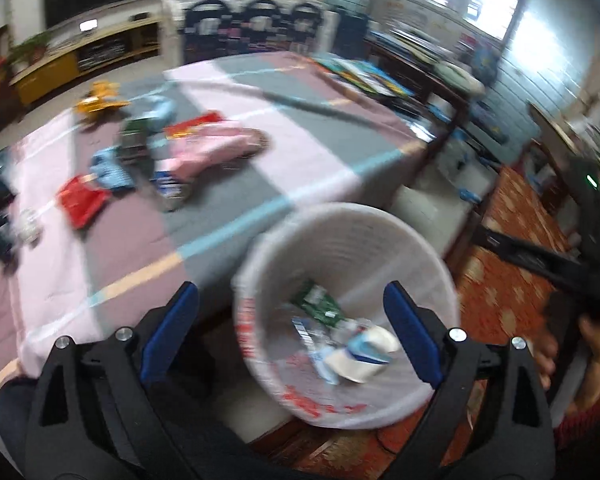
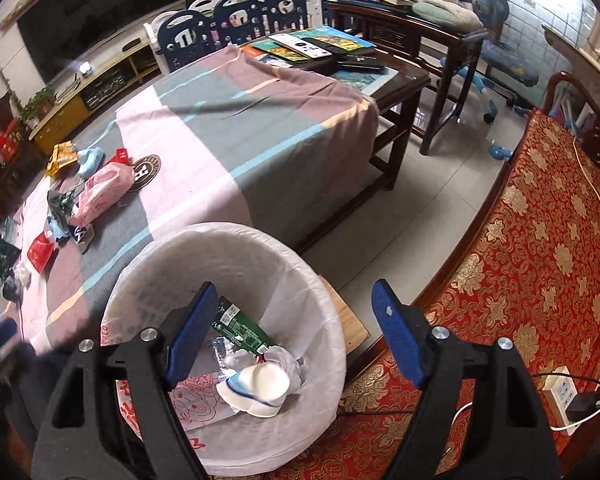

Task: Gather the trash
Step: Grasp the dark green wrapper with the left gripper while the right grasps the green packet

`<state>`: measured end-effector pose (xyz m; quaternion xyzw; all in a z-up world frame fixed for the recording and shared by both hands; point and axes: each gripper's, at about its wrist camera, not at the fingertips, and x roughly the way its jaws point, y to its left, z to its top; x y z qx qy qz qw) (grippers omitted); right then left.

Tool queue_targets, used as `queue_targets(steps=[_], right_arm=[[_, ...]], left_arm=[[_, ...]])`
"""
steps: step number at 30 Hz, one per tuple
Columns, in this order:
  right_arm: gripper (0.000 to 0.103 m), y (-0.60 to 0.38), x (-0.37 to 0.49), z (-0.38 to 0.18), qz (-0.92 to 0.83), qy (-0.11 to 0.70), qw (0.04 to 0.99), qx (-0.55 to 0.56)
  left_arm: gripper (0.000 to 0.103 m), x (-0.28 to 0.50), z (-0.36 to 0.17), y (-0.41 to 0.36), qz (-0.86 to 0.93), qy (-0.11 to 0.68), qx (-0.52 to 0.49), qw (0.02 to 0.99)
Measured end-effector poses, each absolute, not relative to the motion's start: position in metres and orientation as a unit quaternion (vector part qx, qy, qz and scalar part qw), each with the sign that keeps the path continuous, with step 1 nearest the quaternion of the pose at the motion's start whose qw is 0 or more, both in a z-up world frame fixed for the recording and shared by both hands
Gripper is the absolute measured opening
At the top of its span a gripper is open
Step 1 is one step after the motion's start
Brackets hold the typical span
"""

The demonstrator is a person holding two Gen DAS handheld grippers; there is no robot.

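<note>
Nearest the lens: left gripper (image 1: 292,336), blue pads spread wide, nothing between them, poised over the waste bin (image 1: 440,280). Right gripper (image 2: 292,334) likewise released, jaws well apart and empty, also above the bin, near its rim on the side toward the red sofa cushion (image 2: 540,240). Seen too from the left wrist view: right gripper body at far right of bin, held by a hand (image 1: 596,344) with a red sleeve. Bin lined with a white plastic bag carrying red print; inside, at the bottom: green packet (image 2: 242,326) leaning against the wall, white cup (image 2: 260,386) with a blue rim stripe lying on its side, crumpled clear and white wrappers beside it. Bin set just beside the table (image 2: 260,132), touching or nearly touching the draped striped cloth; cannot tell which. Trash not yet collected lies on the table, well apart from the bin, toward the far left end: pink packet (image 2: 106,192), red wrappers (image 2: 40,254), light blue wrappers (image 2: 90,160), orange packet (image 2: 62,156), dark green packet (image 2: 2,248), small white crumple (image 2: 22,274). Round dark coaster (image 2: 142,172) touching the pink packet. Books and remote controls at the table's far end from the bin. Left wrist view motion-blurred; small items there not resolvable.
</note>
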<state>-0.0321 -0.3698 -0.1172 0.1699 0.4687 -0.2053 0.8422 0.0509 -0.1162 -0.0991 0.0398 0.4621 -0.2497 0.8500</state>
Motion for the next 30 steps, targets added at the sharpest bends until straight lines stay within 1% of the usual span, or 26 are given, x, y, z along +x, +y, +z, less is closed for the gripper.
queue_targets(steps=[4,5,8,10,14,16,19,21,23,27,30], right_arm=[[0.078,-0.353,-0.025,-0.112,-0.177,0.453,0.859,0.161],[0.078,-0.347,-0.023,-0.110,-0.164,0.448,0.865,0.157],[0.083,-0.329,-0.014,-0.107,-0.133,0.432,0.880,0.148],[0.083,-0.318,-0.008,-0.106,-0.133,0.420,0.887,0.137],[0.083,-0.299,0.010,-0.106,-0.102,0.395,0.903,0.132],[0.083,-0.290,0.025,-0.106,-0.088,0.379,0.911,0.136],[0.083,-0.273,0.061,-0.114,-0.070,0.389,0.909,0.133],[0.083,-0.257,0.087,-0.120,-0.051,0.399,0.906,0.131],[0.083,-0.237,0.117,-0.126,-0.024,0.413,0.902,0.121],[0.083,-0.181,0.175,-0.130,0.035,0.429,0.900,0.071],[0.083,-0.144,0.210,-0.138,0.054,0.435,0.899,0.024]], left_arm=[[0.093,0.078,-0.101,-0.056,-0.103,0.449,0.037,0.887],[0.091,0.084,-0.102,-0.041,-0.072,0.446,0.035,0.891],[0.085,0.105,-0.103,0.010,0.008,0.435,0.025,0.900],[0.081,0.122,-0.101,0.042,0.045,0.424,0.016,0.904],[0.079,0.184,-0.114,0.099,0.104,0.419,0.013,0.902],[0.079,0.217,-0.129,0.127,0.119,0.434,-0.007,0.893],[0.080,0.245,-0.151,0.159,0.145,0.452,-0.055,0.878],[0.083,0.246,-0.163,0.172,0.154,0.448,-0.088,0.876],[0.084,0.244,-0.174,0.180,0.153,0.441,-0.112,0.877],[0.084,0.239,-0.181,0.185,0.153,0.442,-0.127,0.875],[0.088,0.235,-0.180,0.187,0.162,0.435,-0.116,0.878]])
